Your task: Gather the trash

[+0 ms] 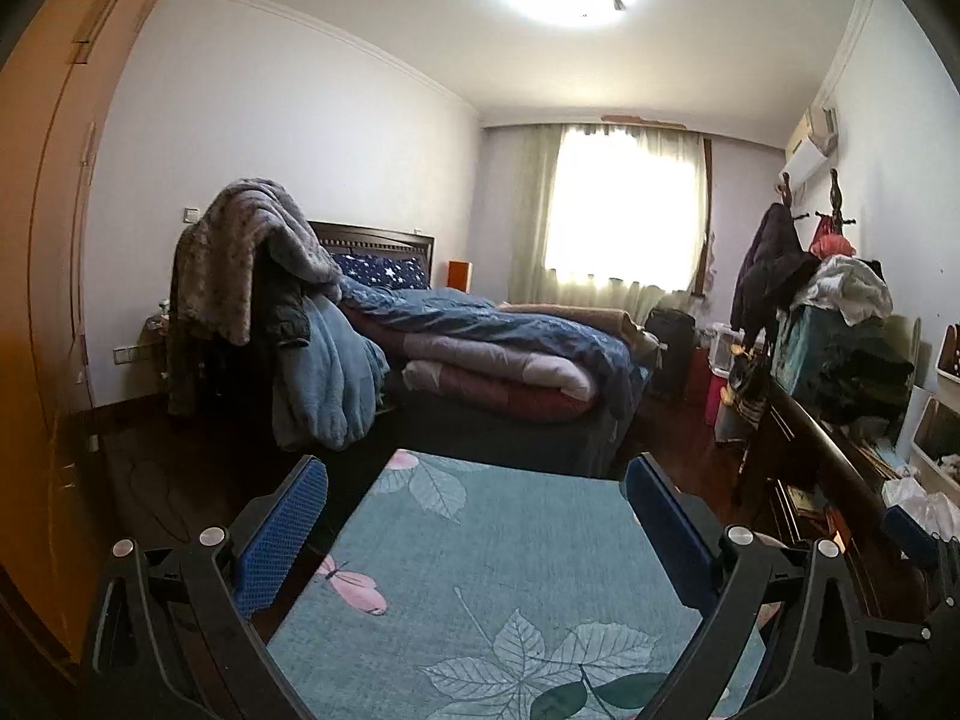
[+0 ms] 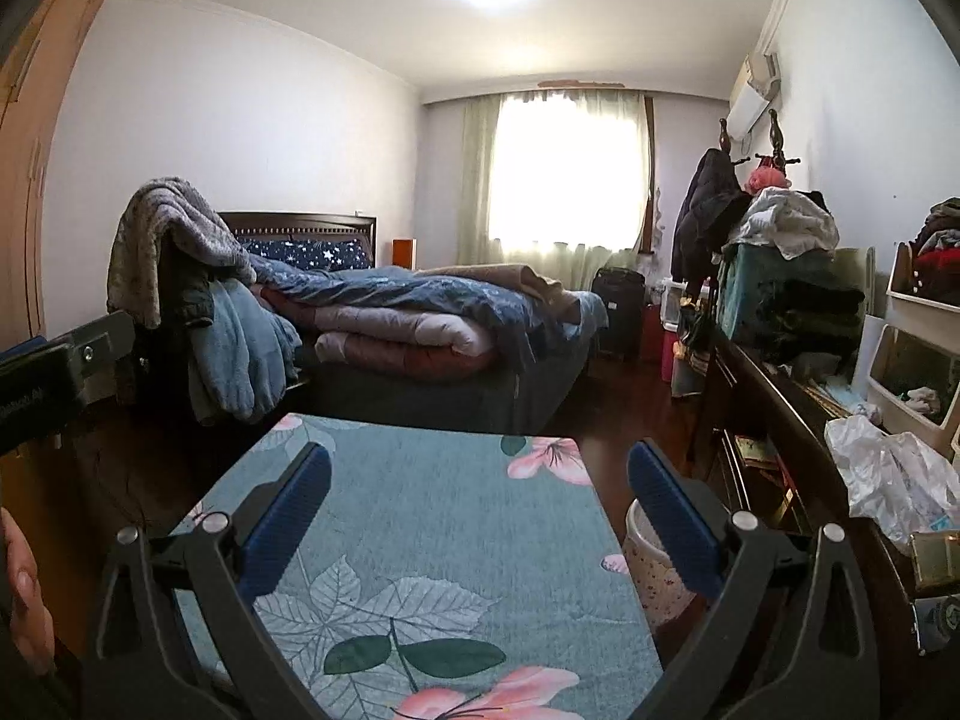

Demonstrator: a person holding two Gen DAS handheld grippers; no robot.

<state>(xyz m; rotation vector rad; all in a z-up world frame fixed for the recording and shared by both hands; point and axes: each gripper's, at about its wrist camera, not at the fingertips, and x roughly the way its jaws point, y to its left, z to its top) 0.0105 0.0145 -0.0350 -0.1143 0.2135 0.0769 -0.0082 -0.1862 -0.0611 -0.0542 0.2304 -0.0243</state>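
My left gripper (image 1: pixel 477 474) is open and empty, held above a teal floral rug (image 1: pixel 510 558). My right gripper (image 2: pixel 480 462) is open and empty above the same rug (image 2: pixel 432 516). A small pale waste bin (image 2: pixel 651 564) with a dotted pattern stands on the floor by the rug's right edge, partly behind my right finger. A crumpled white plastic bag (image 2: pixel 888 480) lies on the dark wooden dresser (image 2: pixel 774 396) at the right; it also shows in the left wrist view (image 1: pixel 924 504). The left gripper's body (image 2: pixel 60 360) shows at the left edge of the right wrist view.
A bed (image 2: pixel 420 324) piled with quilts and blankets stands beyond the rug. A wardrobe (image 1: pixel 48 300) lines the left wall. Clothes (image 2: pixel 786 276) and white storage boxes (image 2: pixel 912 360) crowd the dresser. A suitcase (image 2: pixel 618 306) stands near the window. Dark wooden floor surrounds the rug.
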